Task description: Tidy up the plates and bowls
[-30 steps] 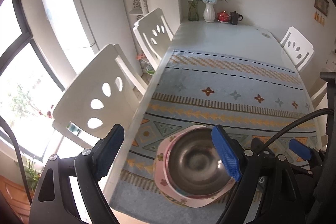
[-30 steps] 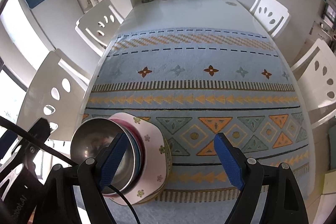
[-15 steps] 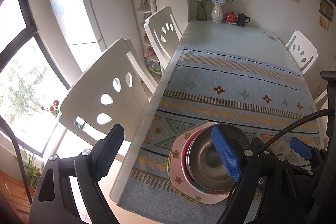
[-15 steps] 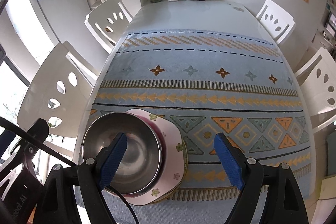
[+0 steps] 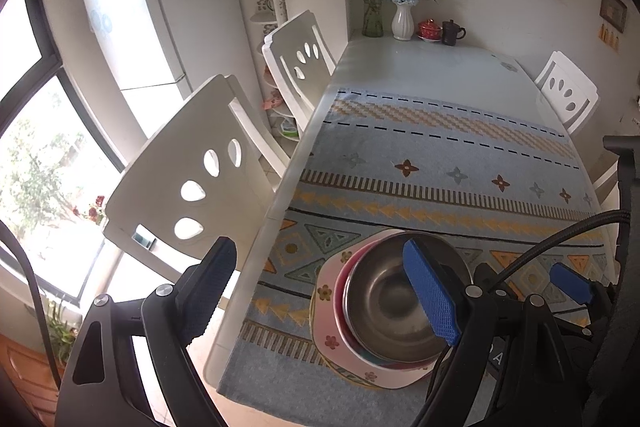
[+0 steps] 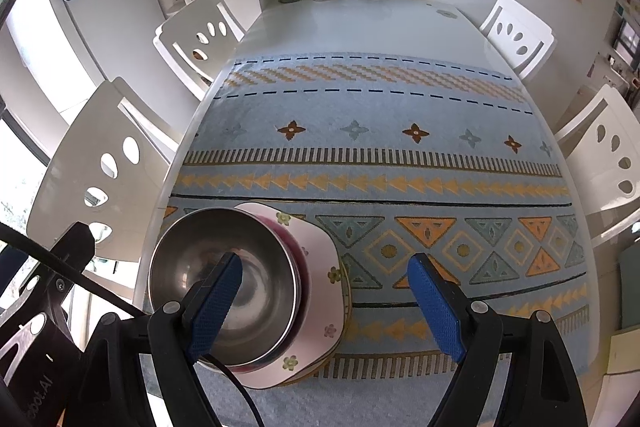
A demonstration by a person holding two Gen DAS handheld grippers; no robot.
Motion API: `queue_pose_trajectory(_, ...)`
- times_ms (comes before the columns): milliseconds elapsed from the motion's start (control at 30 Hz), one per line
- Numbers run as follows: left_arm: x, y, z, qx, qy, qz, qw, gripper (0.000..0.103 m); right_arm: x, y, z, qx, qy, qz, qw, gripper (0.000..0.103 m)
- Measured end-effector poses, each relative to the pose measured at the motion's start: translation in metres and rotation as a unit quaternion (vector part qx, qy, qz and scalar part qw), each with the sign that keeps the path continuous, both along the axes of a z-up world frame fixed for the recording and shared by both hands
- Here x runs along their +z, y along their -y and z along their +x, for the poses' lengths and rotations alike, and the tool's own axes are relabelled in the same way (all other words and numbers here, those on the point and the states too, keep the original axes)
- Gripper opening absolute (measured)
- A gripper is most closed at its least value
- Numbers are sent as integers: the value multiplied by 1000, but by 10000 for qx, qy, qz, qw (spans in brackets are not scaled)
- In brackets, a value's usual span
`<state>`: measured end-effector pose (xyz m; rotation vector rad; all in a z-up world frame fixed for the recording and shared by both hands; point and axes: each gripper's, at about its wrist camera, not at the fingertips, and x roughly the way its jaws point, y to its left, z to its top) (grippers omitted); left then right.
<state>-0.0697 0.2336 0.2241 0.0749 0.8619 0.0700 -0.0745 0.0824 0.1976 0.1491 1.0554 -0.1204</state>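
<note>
Both grippers empty, jaws apart – left gripper [image 5: 326, 285], right gripper [image 6: 326, 307] above steel bowl [image 6: 224, 287] nested on flowered pink plate [image 6: 320, 267] – patterned cloth [image 6: 380, 147] beneath.

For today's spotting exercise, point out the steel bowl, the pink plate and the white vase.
steel bowl [image 6: 256, 247]: right wrist view, inner wall.
pink plate [image 6: 320, 247]: right wrist view, bare floral rim.
white vase [image 5: 402, 23]: left wrist view, ribbed body.
</note>
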Motion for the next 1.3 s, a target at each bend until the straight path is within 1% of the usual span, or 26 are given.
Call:
queue_pose_trajectory(200, 0, 12, 1, -195, 5, -38, 9998, 84, 5, 7, -4, -105, 76, -204, 9997, 83)
queue_pose_trajectory(367, -4, 38, 4, -577, -8, -95, 9983, 84, 7, 28, -10, -389, 66, -581, 9975, 83)
queue_pose_trajectory(500, -7, 59, 7, -844, -40, -110, 9964, 84, 3, 53, -16, -730, -68, -563, 9957, 83)
queue_pose_trajectory(633, -13, 76, 11, -996, -120, -102, 9949, 84, 2, 64, -20, -842, -141, -591, 9946, 83)
queue_pose_trajectory(767, -16, 84, 12, -1011, -187, -87, 9947, 85, -1, 67, -20, -788, -210, -570, 9950, 83)
queue_pose_trajectory(1300, -19, 87, 18, -908, -255, -42, 9955, 85, -7, 72, -13, -680, -276, -578, 9956, 83)
